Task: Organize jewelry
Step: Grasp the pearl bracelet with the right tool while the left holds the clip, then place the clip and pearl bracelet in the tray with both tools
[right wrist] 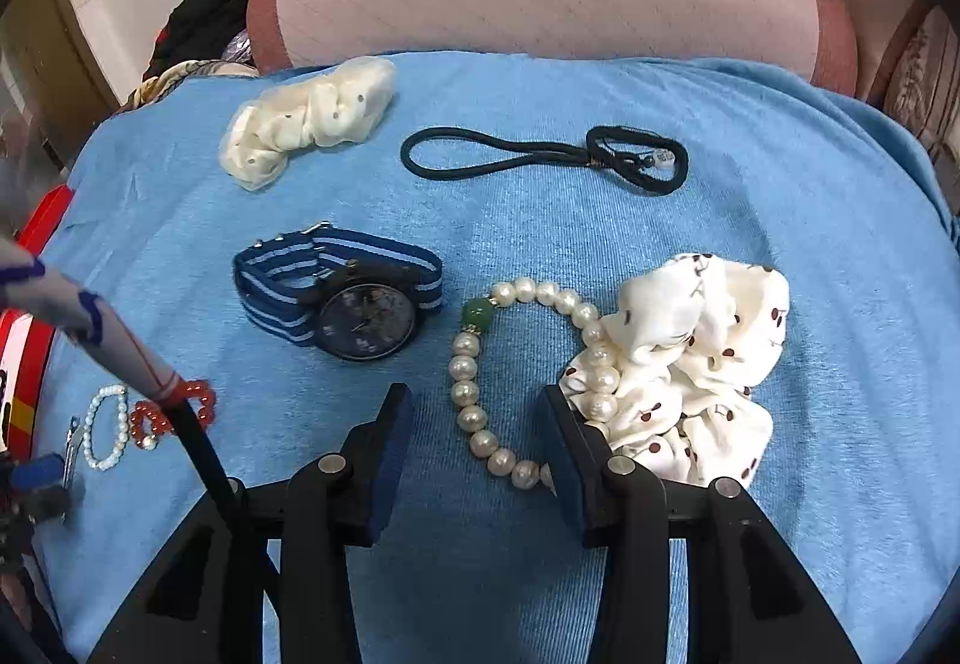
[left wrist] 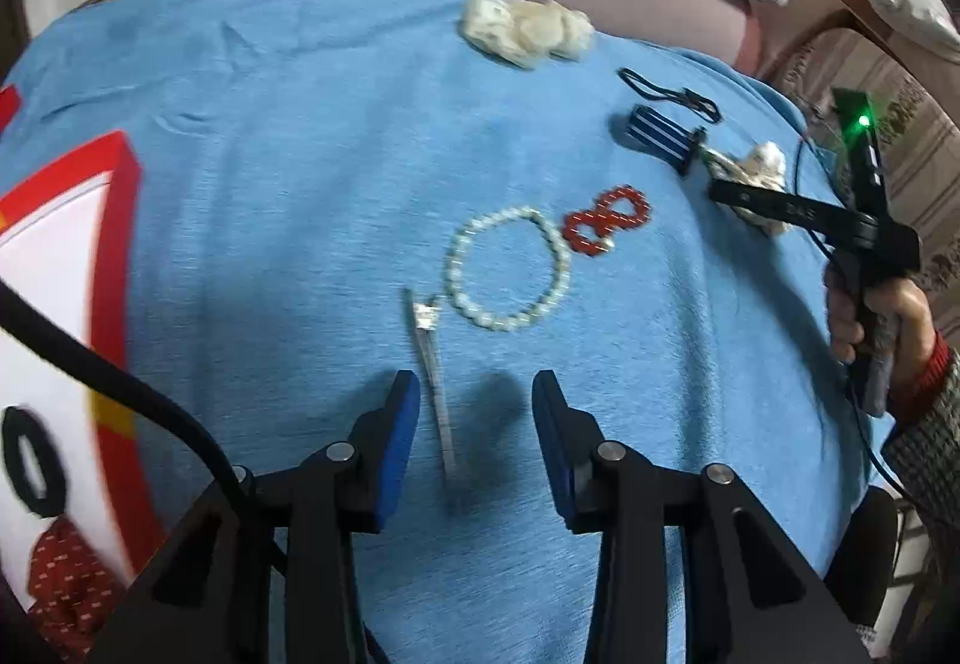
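On the blue cloth (left wrist: 300, 123) a thin silver hair clip (left wrist: 433, 382) lies between the fingers of my left gripper (left wrist: 474, 394); the jaws stand apart and touch nothing. Just beyond it are a small pearl bracelet (left wrist: 507, 268) and a red bead bracelet (left wrist: 606, 223). My right gripper (right wrist: 474, 412) is open over a large pearl bracelet with a green bead (right wrist: 465, 382). The bracelet's left arc lies between the fingers, and its right side passes behind the right finger. A blue striped watch (right wrist: 348, 304) lies to the left of that bracelet.
A spotted white scrunchie (right wrist: 690, 370) touches the large pearl bracelet on the right. A cream scrunchie (right wrist: 306, 120) and a black cord (right wrist: 540, 156) lie farther back. A red-and-white box (left wrist: 114, 244) stands at the cloth's left edge. A hand (left wrist: 870, 316) holds the right gripper's handle.
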### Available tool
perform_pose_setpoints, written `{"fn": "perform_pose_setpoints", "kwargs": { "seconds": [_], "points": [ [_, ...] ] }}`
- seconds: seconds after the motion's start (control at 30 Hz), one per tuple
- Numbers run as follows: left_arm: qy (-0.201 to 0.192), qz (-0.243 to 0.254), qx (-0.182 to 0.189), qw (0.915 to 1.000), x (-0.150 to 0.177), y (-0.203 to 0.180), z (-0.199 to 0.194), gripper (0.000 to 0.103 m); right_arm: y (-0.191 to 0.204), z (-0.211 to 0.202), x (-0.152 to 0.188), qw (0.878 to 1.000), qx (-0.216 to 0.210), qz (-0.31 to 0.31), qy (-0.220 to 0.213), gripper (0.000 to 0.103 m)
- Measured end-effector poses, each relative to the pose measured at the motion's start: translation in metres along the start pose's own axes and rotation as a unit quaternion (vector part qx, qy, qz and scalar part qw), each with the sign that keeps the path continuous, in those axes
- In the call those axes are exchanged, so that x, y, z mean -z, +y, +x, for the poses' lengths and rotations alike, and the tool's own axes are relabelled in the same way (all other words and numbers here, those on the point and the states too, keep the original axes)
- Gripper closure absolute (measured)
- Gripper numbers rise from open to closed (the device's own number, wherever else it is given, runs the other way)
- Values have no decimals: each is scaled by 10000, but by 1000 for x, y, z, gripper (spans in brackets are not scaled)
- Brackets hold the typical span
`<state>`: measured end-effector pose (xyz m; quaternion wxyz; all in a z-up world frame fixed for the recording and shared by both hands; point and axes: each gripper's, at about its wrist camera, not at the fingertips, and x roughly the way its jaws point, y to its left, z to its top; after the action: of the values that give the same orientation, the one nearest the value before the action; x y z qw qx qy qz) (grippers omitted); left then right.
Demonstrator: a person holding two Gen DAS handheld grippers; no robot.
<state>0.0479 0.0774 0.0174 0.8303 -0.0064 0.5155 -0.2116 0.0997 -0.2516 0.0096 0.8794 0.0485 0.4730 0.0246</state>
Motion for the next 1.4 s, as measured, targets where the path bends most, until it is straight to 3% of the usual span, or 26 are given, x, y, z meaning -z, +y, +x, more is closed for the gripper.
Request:
{"fn": "perform_pose_setpoints", "kwargs": {
  "seconds": [0.1, 0.13, 0.17, 0.2, 0.23, 0.27, 0.5, 0.8, 1.07, 1.4],
  "points": [
    [-36, 21, 62, 10000, -1, -7, 5, 50, 4, 2, 1, 9999, 100, -40, -17, 59],
    [-27, 19, 2, 10000, -1, -9, 7, 50, 6, 1, 3, 9999, 138, -63, -7, 70],
    [-8, 10, -81, 10000, -2, -10, 8, 60, 8, 0, 3, 9998, 164, -68, 14, 83],
    [-7, -25, -229, 9997, -2, -10, 8, 88, 8, -2, 4, 9999, 88, -10, 57, 90],
    [54, -107, -269, 9996, -3, -6, 8, 99, 9, -4, 4, 9999, 47, 60, 93, 93],
    [110, -326, -94, 9994, -3, 0, 7, 101, 10, -7, 5, 9999, 10, 106, 103, 93],
    [-132, -724, -181, 9971, 10, 18, -28, 101, 24, -51, 25, 9983, -490, 307, -24, 93],
    [-673, -1025, -356, 9918, 32, 43, -99, 101, 78, -102, 36, 9920, -1250, 143, -136, 93],
    [-993, -1569, -860, 9788, 59, 108, -155, 101, 160, -123, 33, 9840, -1730, -411, -70, 93],
    [-889, -1995, -1260, 9677, 55, 194, -164, 101, 294, -105, 21, 9665, -2238, -1243, 178, 93]
  ]
}}
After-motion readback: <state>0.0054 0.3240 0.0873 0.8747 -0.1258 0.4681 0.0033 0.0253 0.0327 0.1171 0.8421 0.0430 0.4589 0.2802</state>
